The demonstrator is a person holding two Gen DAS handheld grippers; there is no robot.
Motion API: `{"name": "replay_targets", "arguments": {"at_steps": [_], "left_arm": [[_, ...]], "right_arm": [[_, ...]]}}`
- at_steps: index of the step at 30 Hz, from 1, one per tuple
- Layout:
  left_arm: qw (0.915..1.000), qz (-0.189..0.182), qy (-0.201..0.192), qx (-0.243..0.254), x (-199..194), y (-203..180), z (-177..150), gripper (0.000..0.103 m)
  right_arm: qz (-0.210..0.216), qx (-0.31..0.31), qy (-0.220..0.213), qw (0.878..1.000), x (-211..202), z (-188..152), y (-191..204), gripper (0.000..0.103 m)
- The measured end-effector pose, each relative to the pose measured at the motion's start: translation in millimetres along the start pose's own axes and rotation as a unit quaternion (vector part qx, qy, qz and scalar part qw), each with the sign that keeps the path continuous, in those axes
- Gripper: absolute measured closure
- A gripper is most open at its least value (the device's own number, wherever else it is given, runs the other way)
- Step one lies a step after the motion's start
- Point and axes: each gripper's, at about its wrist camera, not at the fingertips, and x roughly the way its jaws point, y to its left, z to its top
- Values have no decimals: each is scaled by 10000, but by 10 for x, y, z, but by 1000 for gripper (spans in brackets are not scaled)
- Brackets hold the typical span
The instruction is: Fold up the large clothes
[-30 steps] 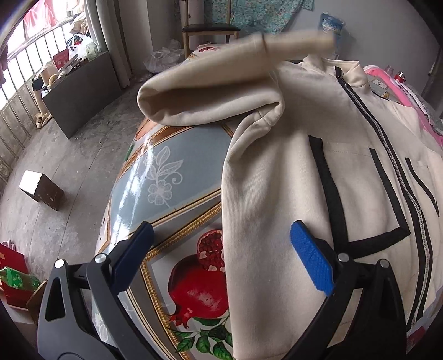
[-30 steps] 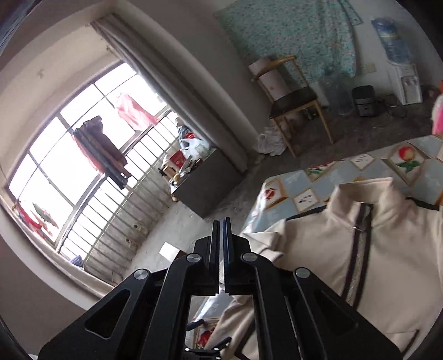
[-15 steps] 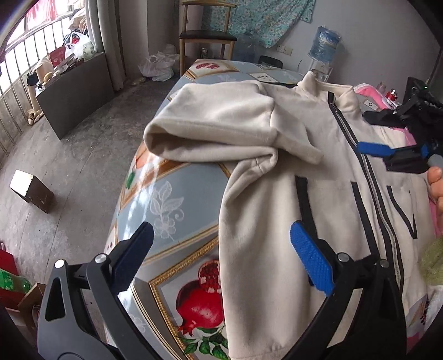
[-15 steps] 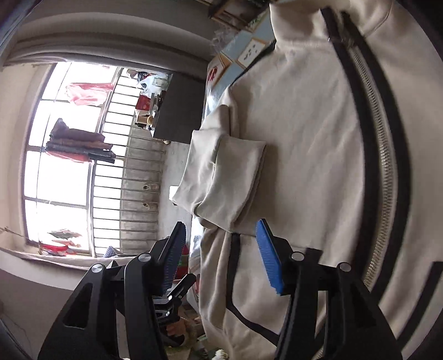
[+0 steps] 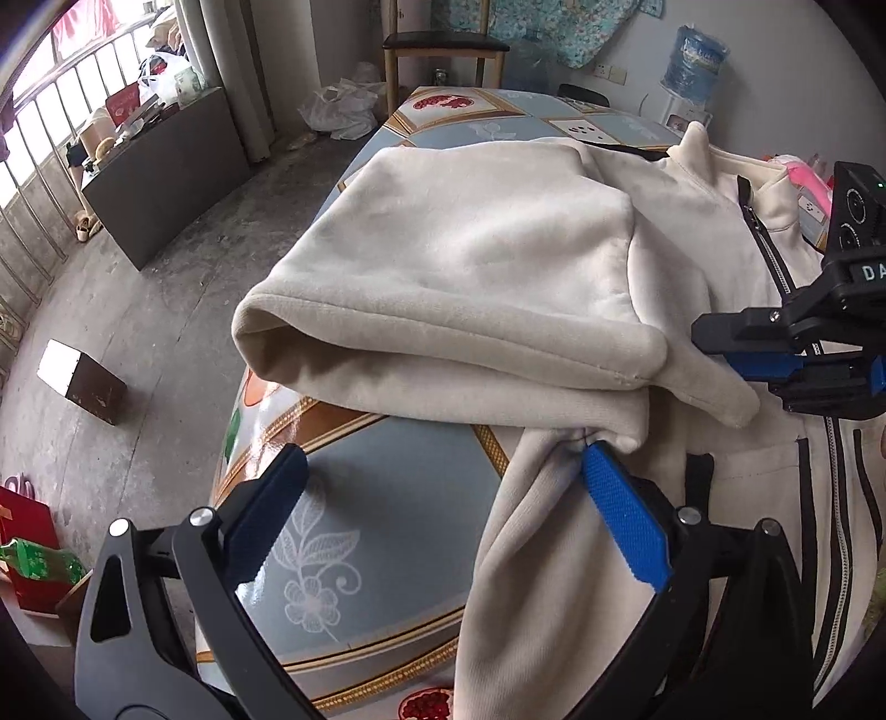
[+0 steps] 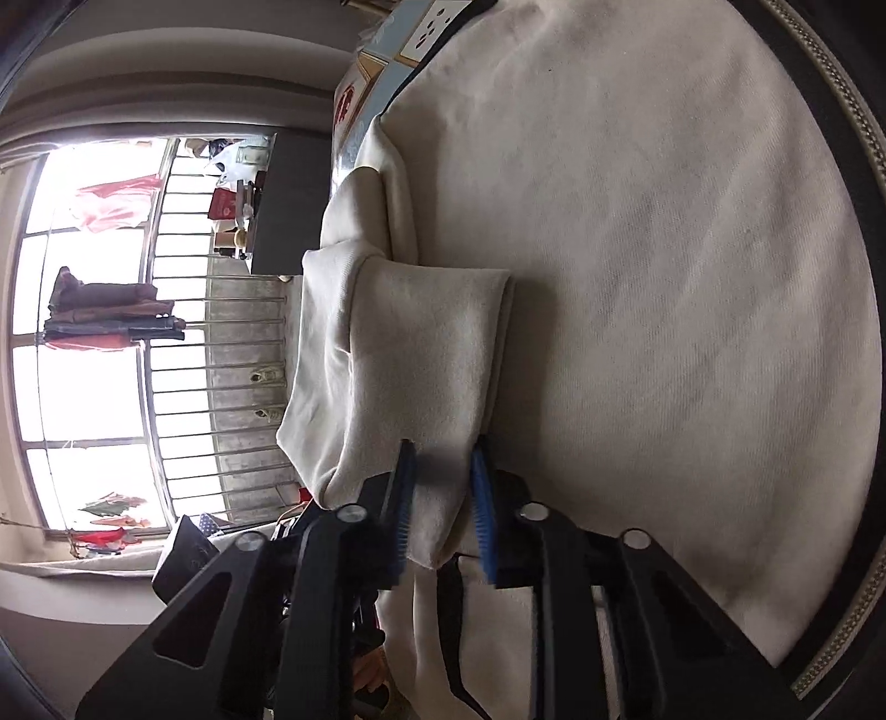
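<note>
Bare room with a grey concrete floor (image 5: pixel 166 288), a barred window (image 6: pixel 99 332) and a dark-seated wooden chair (image 5: pixel 443 44) at the back. In front is the counter (image 5: pixel 387 526), covered by a blue-and-gold fruit-print cloth.

The cream fleece zip jacket with black trim (image 6: pixel 664 277) lies front-up on the counter, collar at the far end. Its folded sleeve (image 5: pixel 470 266) is laid across the chest. The sleeve's bent outer edge overhangs the counter edge, and the cuff end points toward the zip.

The right gripper (image 6: pixel 443 443) has its jaws closing onto the cuff end. Cloth fills the gap between the blue pads, and they look clenched on it. The left gripper (image 5: pixel 443 459) is released, jaws wide. One pad is touching the jacket's side seam near the armpit, the other is over bare counter, and it is grasping nothing.

Risks, as I judge them:
- The grip sits right at the cuff tip. The fleece is thick and may slide out if tugged, so the sleeve would flop back.
- Pulling the cuff further could drag the chest panel and bunch it, since nothing pins the body.
- The overhanging sleeve bend may sag off the edge and pull the fold crooked.
- The left pad at the armpit could snag the seam and lift the side if it shuts on only one layer.
- The two grippers are near each other, so they could bump.
</note>
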Motion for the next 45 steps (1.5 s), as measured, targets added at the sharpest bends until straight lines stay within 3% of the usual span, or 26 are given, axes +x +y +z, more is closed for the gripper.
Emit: {"name": "replay_targets", "arguments": {"at_steps": [2,6,11,14,17,20,24,28,31,34,38,45], "left_arm": [[10000,18,-7,-10,0,-5,-13,6],[10000,56,13,0,-3,-18,-4,6],[10000,74,19,-1,-5,-33,-5,6],[10000,42,22,-29,-28,-26,-23,6],[10000,-58,-46,-62,-87,7,-51,6],[9998,-50,-156,72,-173,-15,-78,6],[9989,-200,-111,421,-226,-156,-95,6],[9974,50,149,706,-76,-331,-57,6],[9988,194,74,450,-38,-281,41,6],[9995,197,18,265,-66,-203,63,6],[9995,230,-17,204,-90,-113,60,6],[9996,165,-55,213,-146,-38,-23,6]], "right_arm": [[135,-41,-142,9998,-79,9,62,97],[718,-597,-732,9929,-592,70,570,98],[1278,-1258,-1833,9666,-1754,36,1019,98],[1154,-1309,-2365,9558,-2388,-119,786,98],[647,-1005,-2567,9591,-2775,-268,157,98],[201,-391,-2430,9690,-2793,-362,-569,98],[25,316,-2315,9723,-2683,-377,-1276,98],[140,268,-2455,9689,-2715,-331,-1360,98],[59,364,-2489,9678,-2748,-291,-1510,98],[-349,543,-2454,9673,-2743,-264,-1599,98],[-982,336,-2610,9597,-2787,-262,-1649,98],[-1718,-27,-2279,9584,-2672,-244,-1602,95]]}}
